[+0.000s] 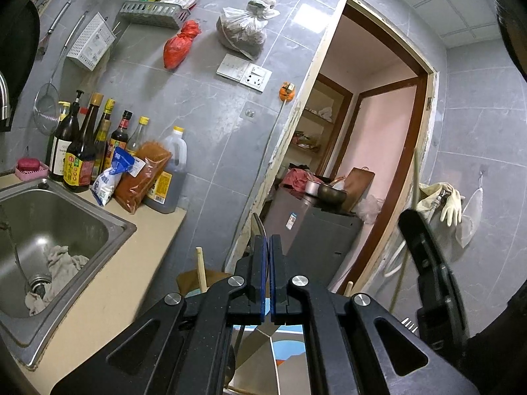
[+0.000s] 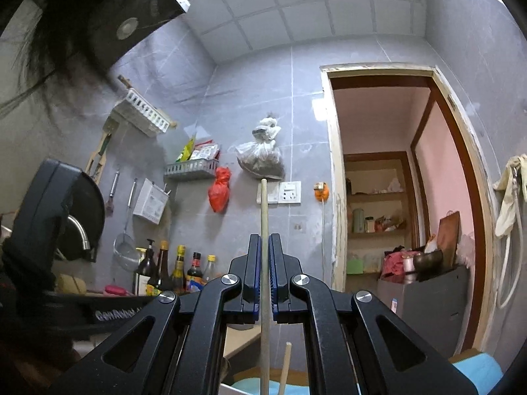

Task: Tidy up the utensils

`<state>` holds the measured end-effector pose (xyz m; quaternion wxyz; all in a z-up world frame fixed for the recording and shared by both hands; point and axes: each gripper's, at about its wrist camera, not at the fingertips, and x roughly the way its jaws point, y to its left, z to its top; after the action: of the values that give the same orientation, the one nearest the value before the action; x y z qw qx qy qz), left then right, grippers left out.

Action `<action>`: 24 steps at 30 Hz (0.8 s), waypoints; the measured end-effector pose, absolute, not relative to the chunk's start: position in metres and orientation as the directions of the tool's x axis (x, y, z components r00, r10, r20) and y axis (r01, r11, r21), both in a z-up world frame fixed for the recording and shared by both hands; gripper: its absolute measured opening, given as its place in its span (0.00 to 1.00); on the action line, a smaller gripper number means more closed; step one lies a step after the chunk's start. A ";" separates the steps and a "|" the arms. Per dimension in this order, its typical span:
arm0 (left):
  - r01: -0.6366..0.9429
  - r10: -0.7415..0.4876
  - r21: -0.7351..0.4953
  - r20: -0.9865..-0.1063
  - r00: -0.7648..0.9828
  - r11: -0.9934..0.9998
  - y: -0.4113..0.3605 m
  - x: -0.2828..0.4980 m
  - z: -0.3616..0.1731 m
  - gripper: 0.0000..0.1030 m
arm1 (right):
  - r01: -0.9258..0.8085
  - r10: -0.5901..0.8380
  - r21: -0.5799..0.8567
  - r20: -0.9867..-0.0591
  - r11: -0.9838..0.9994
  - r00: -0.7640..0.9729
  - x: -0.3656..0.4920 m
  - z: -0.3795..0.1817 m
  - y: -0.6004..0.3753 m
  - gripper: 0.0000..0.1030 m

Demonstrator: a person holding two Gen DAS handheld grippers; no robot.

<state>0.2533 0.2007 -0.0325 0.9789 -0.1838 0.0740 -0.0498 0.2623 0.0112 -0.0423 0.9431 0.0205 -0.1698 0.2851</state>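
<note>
- Two grippers are in my feeds, each seen from its own wrist camera; my right gripper [image 2: 263, 253] has its jaws pinching a pale wooden chopstick [image 2: 263, 217], which stands upright and pokes well above the fingertips
- Only my right view shows that chopstick held; a second wooden stick [image 2: 285, 367] leans just beside it, lower down, its bottom end out of frame
- My left gripper [image 1: 266, 256] has its jaws pressed nearly together on something thin; a curved metal strip [image 1: 258, 222] rises just behind the left fingertip, and I cannot tell whether it is actually gripped
- Only my left view shows the steel sink [image 1: 118, 230] set in the beige worktop [image 1: 131, 273], with a crumpled grey rag [image 1: 62, 260] lying in the basin by the drain
- Left view also shows a wooden handle [image 1: 201, 268] sticking up near the worktop's edge, from a brown container I cannot make out
- Both views show the sauce bottles [image 1: 82, 151] standing against the tiled wall, and a grey wall basket [image 1: 153, 13] holding packets
- Right view alone shows a second, white wall basket [image 2: 145, 115] higher up; its contents are hidden from me
</note>
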 end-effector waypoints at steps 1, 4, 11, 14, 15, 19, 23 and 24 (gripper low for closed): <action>0.070 -0.124 -0.366 -0.125 0.984 0.928 0.200 0.253 -0.033 0.00 | -0.543 0.528 -0.054 0.327 0.838 0.784 0.264 -0.044 0.011 0.03; 0.069 -0.122 -0.362 -0.124 0.985 0.930 0.199 0.251 -0.033 0.00 | -0.540 0.526 -0.051 0.316 0.840 0.790 0.266 -0.049 0.009 0.03; 0.074 -0.129 -0.365 -0.126 0.984 0.928 0.198 0.250 -0.032 0.00 | -0.544 0.536 -0.048 0.258 0.838 0.804 0.271 -0.060 0.010 0.03; 0.088 -0.146 -0.372 -0.132 0.980 0.924 0.197 0.247 -0.031 0.00 | -0.549 0.543 -0.042 0.235 0.835 0.806 0.272 -0.061 0.010 0.03; 0.093 -0.154 -0.380 -0.135 0.979 0.920 0.196 0.246 -0.031 0.00 | -0.553 0.547 -0.037 0.222 0.832 0.808 0.272 -0.061 0.009 0.04; 0.105 -0.164 -0.412 -0.112 0.980 0.905 0.198 0.236 -0.027 0.00 | -0.560 0.553 -0.014 0.180 0.829 0.814 0.272 -0.059 0.003 0.07; 0.096 -0.162 -0.400 -0.132 0.978 0.911 0.194 0.232 -0.018 0.00 | -0.555 0.548 0.009 0.151 0.832 0.823 0.270 -0.052 -0.006 0.21; 0.095 -0.162 -0.399 -0.138 0.977 0.912 0.193 0.231 -0.016 0.00 | -0.554 0.547 0.010 0.146 0.832 0.824 0.268 -0.048 -0.010 0.21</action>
<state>0.2312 0.1934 -0.0160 0.9741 -0.1993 0.0842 -0.0659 0.2676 -0.0100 -0.0484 0.9547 0.0262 -0.0687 0.2882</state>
